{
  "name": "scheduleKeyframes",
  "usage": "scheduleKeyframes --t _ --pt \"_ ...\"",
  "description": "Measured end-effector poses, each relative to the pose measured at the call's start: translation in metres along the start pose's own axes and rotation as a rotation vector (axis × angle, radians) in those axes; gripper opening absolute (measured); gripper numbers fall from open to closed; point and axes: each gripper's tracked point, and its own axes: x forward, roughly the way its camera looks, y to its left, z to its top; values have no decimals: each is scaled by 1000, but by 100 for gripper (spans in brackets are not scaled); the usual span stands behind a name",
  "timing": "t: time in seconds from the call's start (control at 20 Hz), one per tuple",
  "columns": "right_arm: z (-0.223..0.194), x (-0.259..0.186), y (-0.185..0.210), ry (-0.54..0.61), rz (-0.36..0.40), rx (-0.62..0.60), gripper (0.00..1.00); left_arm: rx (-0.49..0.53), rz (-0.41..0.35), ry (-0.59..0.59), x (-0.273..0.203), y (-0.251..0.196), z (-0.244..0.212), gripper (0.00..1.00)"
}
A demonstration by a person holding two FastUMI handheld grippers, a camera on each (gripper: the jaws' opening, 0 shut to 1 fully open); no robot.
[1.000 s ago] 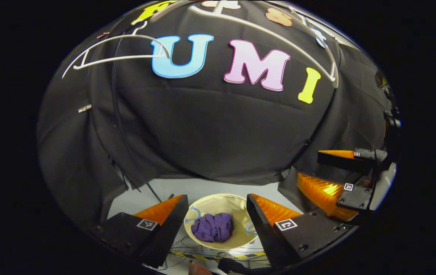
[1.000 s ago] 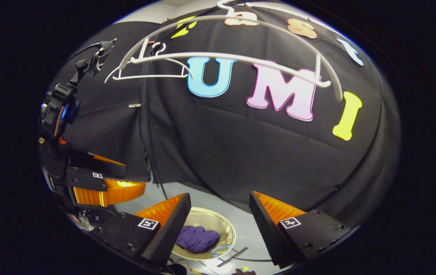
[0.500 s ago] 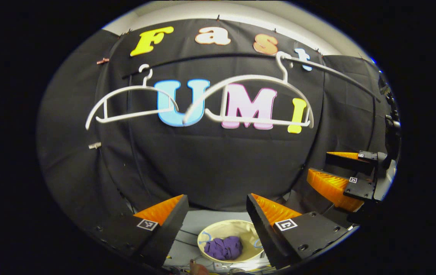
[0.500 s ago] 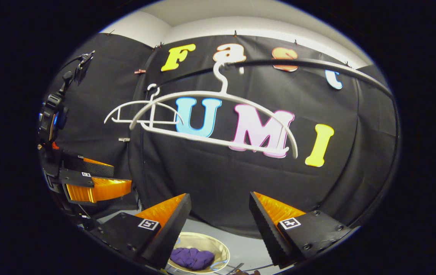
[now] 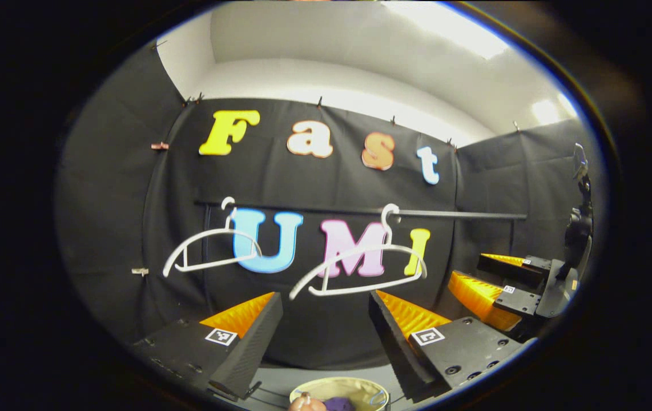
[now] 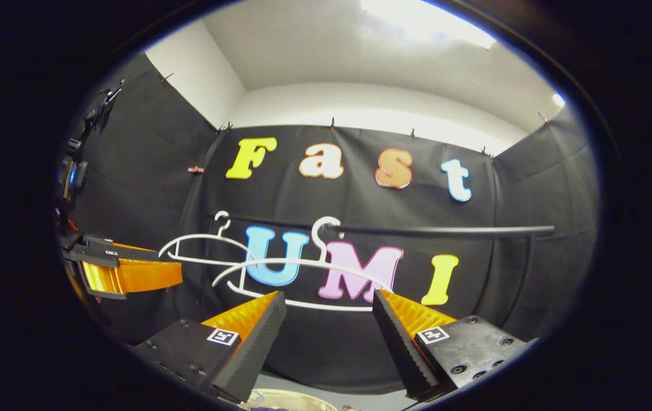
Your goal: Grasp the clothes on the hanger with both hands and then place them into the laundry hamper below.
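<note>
Down at the lower edge of the left gripper view, the purple clothes (image 5: 337,404) lie inside the cream laundry hamper (image 5: 354,388), though barely a sliver of them shows; above, two bare white hangers (image 5: 212,251) (image 5: 360,268) hang from a dark rail (image 5: 457,214); the left claw (image 5: 326,319) is spread apart and holds nothing; the right claw (image 6: 329,322) likewise gapes wide, empty, with the hamper's rim (image 6: 280,395) just below it.
</note>
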Motion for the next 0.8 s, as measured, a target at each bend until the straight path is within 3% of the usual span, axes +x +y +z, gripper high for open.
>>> scheduleKeyframes --t 0.15,0.3,0.75,0.8 --pt "19 -9 7 -62 -8 -3 97 20 -34 -121 -28 -8 38 92" --pt "31 -25 7 -87 -3 -5 97 62 -14 -185 -37 -1 49 95" --pt "34 -22 4 -91 -6 34 99 81 1 -201 -39 2 48 95" --pt "34 -22 3 -91 -6 37 95 80 0 -196 -38 2 47 95"
